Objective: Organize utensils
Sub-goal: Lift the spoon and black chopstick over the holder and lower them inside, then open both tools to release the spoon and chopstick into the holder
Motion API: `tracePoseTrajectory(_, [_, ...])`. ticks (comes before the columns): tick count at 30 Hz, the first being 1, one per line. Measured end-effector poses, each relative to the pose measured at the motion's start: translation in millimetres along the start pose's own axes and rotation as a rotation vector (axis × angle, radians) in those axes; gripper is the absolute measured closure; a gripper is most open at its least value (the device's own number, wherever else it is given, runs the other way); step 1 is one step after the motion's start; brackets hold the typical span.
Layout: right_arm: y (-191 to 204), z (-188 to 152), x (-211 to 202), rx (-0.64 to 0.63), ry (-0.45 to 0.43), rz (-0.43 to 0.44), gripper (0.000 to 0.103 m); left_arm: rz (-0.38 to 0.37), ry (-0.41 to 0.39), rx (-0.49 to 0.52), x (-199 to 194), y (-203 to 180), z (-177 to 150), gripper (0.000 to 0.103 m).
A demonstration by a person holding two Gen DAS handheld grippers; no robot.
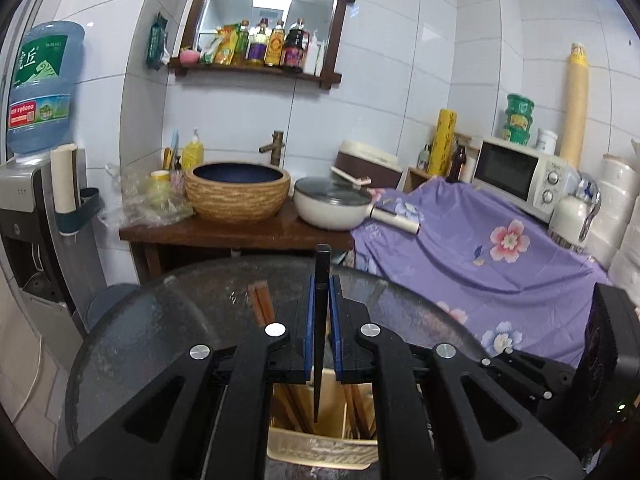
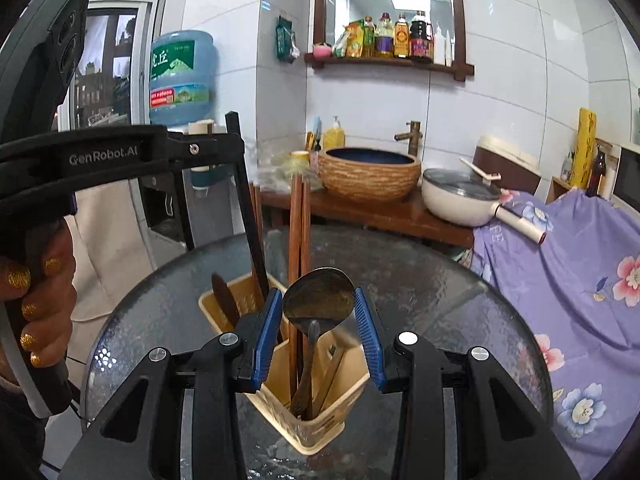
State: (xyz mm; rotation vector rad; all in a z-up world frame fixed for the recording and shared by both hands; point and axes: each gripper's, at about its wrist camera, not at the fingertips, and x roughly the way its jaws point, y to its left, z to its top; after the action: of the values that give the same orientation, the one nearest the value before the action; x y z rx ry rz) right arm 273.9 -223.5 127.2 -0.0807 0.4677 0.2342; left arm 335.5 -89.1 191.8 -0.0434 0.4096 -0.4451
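Observation:
A beige utensil holder [image 2: 316, 404] stands on the round glass table [image 2: 432, 292]. It holds a metal spoon [image 2: 318, 300], brown chopsticks [image 2: 298, 240] and a dark utensil [image 2: 222, 300]. My left gripper [image 1: 322, 300] is shut on a black chopstick [image 1: 321, 320], held upright with its tip inside the holder [image 1: 320, 440]. In the right wrist view the left gripper [image 2: 236, 144] holds that black chopstick [image 2: 250, 216] above the holder's left side. My right gripper [image 2: 320, 328] is open, its blue pads on either side of the spoon's bowl, not touching it.
A wooden counter [image 2: 380, 208] behind the table carries a woven basin [image 2: 370, 174] and a white lidded pan [image 2: 460, 196]. A purple floral cloth [image 2: 560, 260] covers furniture at the right. A water dispenser [image 1: 36, 152] stands at the left. A microwave [image 1: 520, 172] sits at the back right.

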Motion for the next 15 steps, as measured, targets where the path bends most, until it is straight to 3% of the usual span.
tracePoseTrajectory(6, [4.6, -15.4, 5.1, -0.001, 0.014, -0.012, 0.066, -0.002, 0.076, -0.003, 20.5, 1.0, -31.9, 0.096])
tracePoseTrajectory(15, [2.0, -20.5, 10.3, 0.008, 0.025, -0.025, 0.066, 0.028, 0.072, 0.012, 18.3, 0.4, -36.9, 0.095])
